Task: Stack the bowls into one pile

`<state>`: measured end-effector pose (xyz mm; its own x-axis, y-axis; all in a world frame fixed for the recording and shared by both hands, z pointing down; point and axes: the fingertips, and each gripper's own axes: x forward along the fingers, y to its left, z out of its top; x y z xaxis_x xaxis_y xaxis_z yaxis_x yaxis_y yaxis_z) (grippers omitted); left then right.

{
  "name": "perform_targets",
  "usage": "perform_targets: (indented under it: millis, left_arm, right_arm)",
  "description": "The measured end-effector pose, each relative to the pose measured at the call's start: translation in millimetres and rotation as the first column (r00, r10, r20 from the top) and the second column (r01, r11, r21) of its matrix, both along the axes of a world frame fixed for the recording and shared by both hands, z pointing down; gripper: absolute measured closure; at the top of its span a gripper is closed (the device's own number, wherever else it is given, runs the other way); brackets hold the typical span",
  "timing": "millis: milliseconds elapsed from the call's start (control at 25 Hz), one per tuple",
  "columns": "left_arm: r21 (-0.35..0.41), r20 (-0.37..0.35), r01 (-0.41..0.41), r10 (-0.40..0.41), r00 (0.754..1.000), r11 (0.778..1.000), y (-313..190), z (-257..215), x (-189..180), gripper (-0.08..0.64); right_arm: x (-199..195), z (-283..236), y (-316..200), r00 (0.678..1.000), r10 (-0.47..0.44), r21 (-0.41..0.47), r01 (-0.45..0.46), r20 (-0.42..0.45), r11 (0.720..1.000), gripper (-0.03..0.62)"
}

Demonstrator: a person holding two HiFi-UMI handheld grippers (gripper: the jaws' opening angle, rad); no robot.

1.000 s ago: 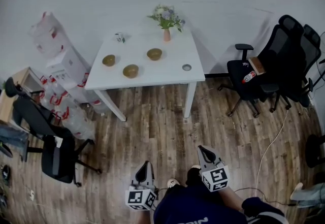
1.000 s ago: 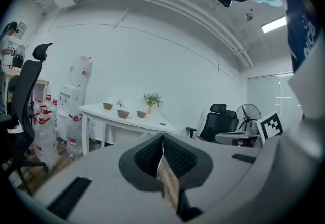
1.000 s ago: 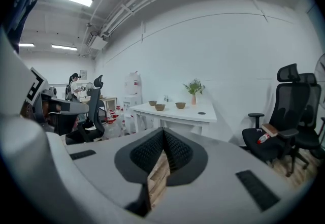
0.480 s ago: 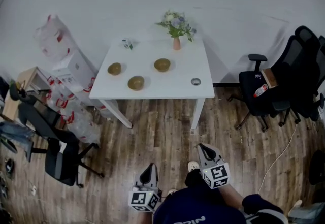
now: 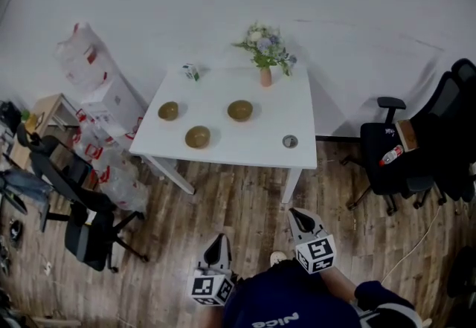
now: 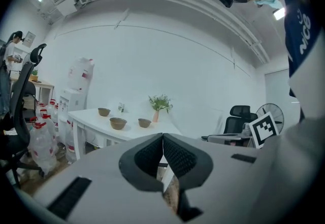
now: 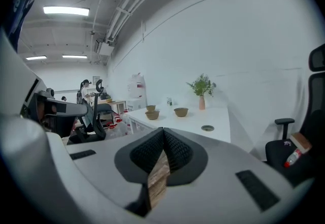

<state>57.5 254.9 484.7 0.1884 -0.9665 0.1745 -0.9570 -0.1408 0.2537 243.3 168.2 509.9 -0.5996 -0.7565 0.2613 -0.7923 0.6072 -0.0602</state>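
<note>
Standing well back from the table [image 5: 260, 142], per head view. Left bowl [image 5: 168, 111], front bowl [image 5: 197, 137] & right bowl [image 5: 239, 110] sit apart on top, none nested, so stacking not yet begun. L gripper [image 5: 216, 243] & R gripper [image 5: 298, 216] are low by the torso, tips aimed at the table, prob. just carried that way for the approach. Vase [image 5: 265, 77] at back edge, disc [image 5: 290, 141] near front right corner, both apart from the bowls. Person's arms & legs mostly cut off at frame bottom.

L gripper view: jaws pressed together, nothing between, only floor thru the slit. Bowls small & far off; insides can't be read.

R gripper view: jaws likewise closed & empty. Left bowl & front bowl overlap in line of sight, gap hard to judge. Right bowl stands alone. Lower part of table hidden behind gripper body.
</note>
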Motion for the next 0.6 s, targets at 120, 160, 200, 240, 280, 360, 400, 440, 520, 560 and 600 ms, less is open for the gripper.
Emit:
perform_targets:
  millis: [120, 160, 200, 240, 280, 360, 400, 440, 520, 560, 600]
  left_arm:
    - [0.009, -0.024, 0.055, -0.055, 0.998, 0.998, -12.3, 0.4, -0.2, 0.541]
    - [0.009, -0.032, 0.064, -0.064, 0.997, 0.998, -15.6, 1.2, 0.7, 0.541]
    - [0.007, -0.034, 0.068, -0.067, 0.997, 0.998, -18.2, 2.3, 2.3, 0.541]
    - [0.004, -0.031, 0.066, -0.065, 0.997, 0.998, -20.0, 3.6, 4.7, 0.541]
    - [-0.001, -0.026, 0.061, -0.061, 0.998, 0.998, -21.2, 5.0, 7.3, 0.541]
    - [-0.017, -0.018, 0.054, -0.054, 0.998, 0.998, -22.7, 8.7, 10.5, 0.541]
    - [-0.024, -0.014, 0.049, -0.05, 0.999, 0.998, -23.8, 11.2, 10.3, 0.541]
    - [-0.032, -0.014, 0.044, -0.044, 0.999, 0.999, -25.6, 14.2, 9.4, 0.541]
    - [-0.049, -0.024, 0.027, -0.028, 0.999, 0.998, -31.8, 20.6, 7.3, 0.541]
    - [-0.053, -0.026, 0.019, -0.02, 0.999, 0.998, -35.9, 23.3, 5.8, 0.541]
    - [-0.054, -0.024, 0.016, -0.018, 1.0, 0.998, -40.2, 25.4, 3.0, 0.541]
  right_arm:
    - [1.0, -1.5, -16.5, 1.0, -0.029, 0.004, 0.029, 0.001, 1.0, 0.57]
    - [0.8, -1.2, -21.3, 0.999, -0.036, 0.003, 0.036, 0.002, 0.999, 0.571]
    - [0.6, -0.9, -25.1, 0.999, -0.041, 0.0, 0.041, 0.005, 0.999, 0.57]
    - [0.5, -0.6, -27.8, 0.999, -0.044, -0.004, 0.044, 0.01, 0.999, 0.571]
    - [0.3, 0.1, -29.3, 0.999, -0.047, -0.01, 0.047, 0.014, 0.999, 0.571]
    - [-1.8, 3.7, -29.8, 0.998, -0.055, -0.023, 0.055, 0.019, 0.998, 0.571]
    - [-4.0, 6.5, -29.4, 0.998, -0.059, -0.03, 0.06, 0.018, 0.998, 0.571]
    - [-6.7, 9.1, -29.3, 0.998, -0.063, -0.035, 0.064, 0.016, 0.997, 0.571]
    - [-12.6, 13.8, -30.0, 0.997, -0.071, -0.047, 0.072, 0.01, 0.996, 0.571]
    - [-15.6, 16.6, -30.7, 0.997, -0.076, -0.056, 0.076, 0.007, 0.995, 0.571]
    - [-18.5, 19.5, -31.7, 0.997, -0.08, -0.066, 0.08, 0.003, 0.995, 0.571]
